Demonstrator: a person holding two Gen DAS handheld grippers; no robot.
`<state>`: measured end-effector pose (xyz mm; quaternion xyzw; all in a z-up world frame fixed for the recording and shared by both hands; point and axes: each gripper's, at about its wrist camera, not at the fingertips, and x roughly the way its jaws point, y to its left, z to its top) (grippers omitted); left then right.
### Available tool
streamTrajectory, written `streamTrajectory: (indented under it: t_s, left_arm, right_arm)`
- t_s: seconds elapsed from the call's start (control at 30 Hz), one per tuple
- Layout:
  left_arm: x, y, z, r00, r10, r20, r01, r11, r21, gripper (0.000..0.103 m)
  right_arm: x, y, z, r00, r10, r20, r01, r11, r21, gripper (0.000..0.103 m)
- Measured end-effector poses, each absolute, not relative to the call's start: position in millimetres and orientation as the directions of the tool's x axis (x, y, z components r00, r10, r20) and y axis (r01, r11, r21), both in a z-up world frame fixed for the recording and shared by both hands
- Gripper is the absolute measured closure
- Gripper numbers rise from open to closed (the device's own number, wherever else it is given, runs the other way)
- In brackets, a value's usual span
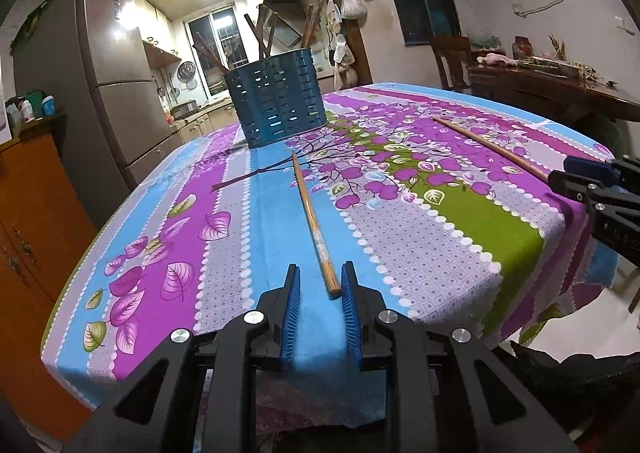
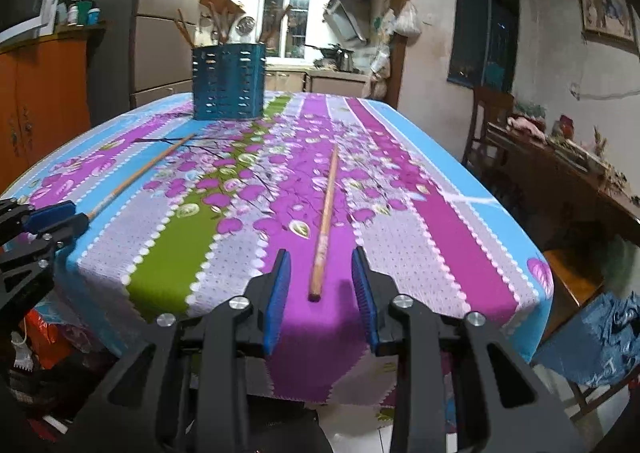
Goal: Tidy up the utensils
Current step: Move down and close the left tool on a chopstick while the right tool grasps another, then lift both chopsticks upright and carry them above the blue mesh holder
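Two chopsticks lie loose on the table, and each has a hand-held gripper lined up on its near end. The left chopstick (image 1: pixel 314 221) runs from the near edge toward the blue utensil holder (image 1: pixel 278 95), which stands by the far edge with more sticks already upright in it. The left hand-held gripper (image 1: pixel 320 277) has its blue pads on either side of the stick's butt, a gap showing on each side, so nothing is held yet. The right chopstick (image 2: pixel 326 221) points away from the near edge too, well apart from its twin, and the right hand-held gripper (image 2: pixel 320 265) straddles its end the same way: jaws narrow but not touching the wood (there is daylight on both sides).

The step in hand looks like the pickup. To do it well, I would settle the fingertips low onto the floral tablecloth (image 1: pixel 420 245) before squeezing, centre each thin stick between the pads so it does not roll aside, and avoid pinching the cloth along with it.
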<state>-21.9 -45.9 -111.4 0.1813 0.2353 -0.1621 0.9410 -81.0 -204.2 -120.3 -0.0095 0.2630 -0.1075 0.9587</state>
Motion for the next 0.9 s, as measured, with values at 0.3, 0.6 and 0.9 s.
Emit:
streamTrajectory:
  t_s: [0.3,0.6,0.9]
  left_arm:
    - [-24,-47,-115,0.851,-0.213,-0.479,0.377,0.884,0.277,0.082]
    - [-22,-40,-118,0.839,-0.285,-0.463,0.417,0.883,0.213,0.094]
    - [-26,-28,-90,0.884,-0.242,-0.399,0.362,0.895,0.261,0.096]
  right_arm:
    - [-90,-194,-133,0.862,-0.256,-0.437,0.224,0.967,-0.124,0.089]
    - [-92,-193,-134,0.882,-0.234,-0.409,0.219,0.972,-0.084,0.098]
    - [-98,-195,-96,0.919,-0.211,-0.332,0.194,0.977,-0.085,0.098]
